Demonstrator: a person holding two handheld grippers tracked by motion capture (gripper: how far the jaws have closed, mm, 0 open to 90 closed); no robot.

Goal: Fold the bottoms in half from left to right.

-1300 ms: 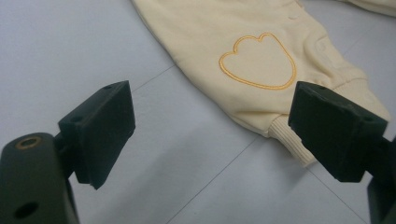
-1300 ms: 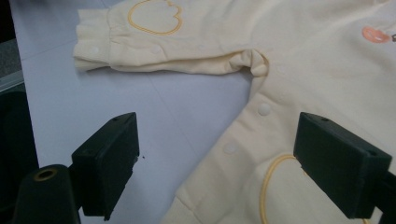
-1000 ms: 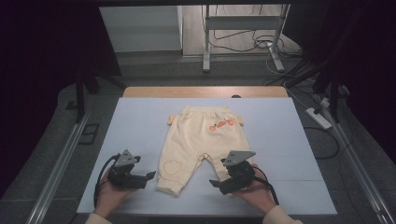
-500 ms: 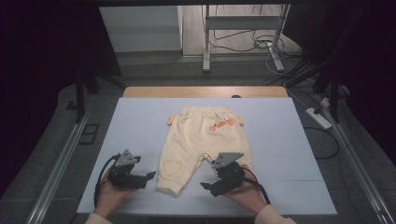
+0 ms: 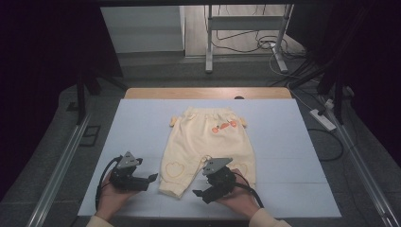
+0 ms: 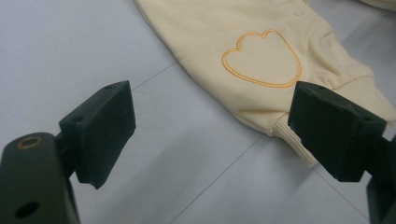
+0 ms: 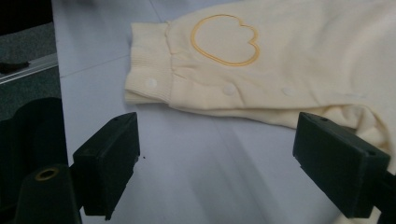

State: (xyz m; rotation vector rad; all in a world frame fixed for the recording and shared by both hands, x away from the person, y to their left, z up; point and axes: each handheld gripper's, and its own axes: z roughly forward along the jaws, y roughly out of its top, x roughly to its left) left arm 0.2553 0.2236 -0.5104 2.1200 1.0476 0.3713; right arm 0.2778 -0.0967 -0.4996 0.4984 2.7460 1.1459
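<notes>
Pale yellow baby pants (image 5: 208, 137) lie flat on the light mat (image 5: 142, 123), waistband at the far end, with an orange print near the waist and an orange heart outline on each leg. My left gripper (image 5: 152, 178) rests open just left of the left leg's cuff (image 5: 172, 189). In the left gripper view its jaws (image 6: 219, 121) frame the heart (image 6: 261, 58) and the ribbed cuff (image 6: 299, 147). My right gripper (image 5: 198, 194) is open over the right leg's lower end, pointing left. The right gripper view (image 7: 217, 158) faces the left cuff (image 7: 149, 81) and snap buttons along the inseam.
The mat covers a wooden table whose far edge (image 5: 208, 92) shows. Metal rails (image 5: 56, 170) run along both sides. On the floor to the right lies a white power strip (image 5: 321, 119) with cables. A metal stand (image 5: 208, 47) rises behind the table.
My right gripper has shifted left across the right leg and turned toward the gap between the legs. The left gripper and the pants have stayed put.
</notes>
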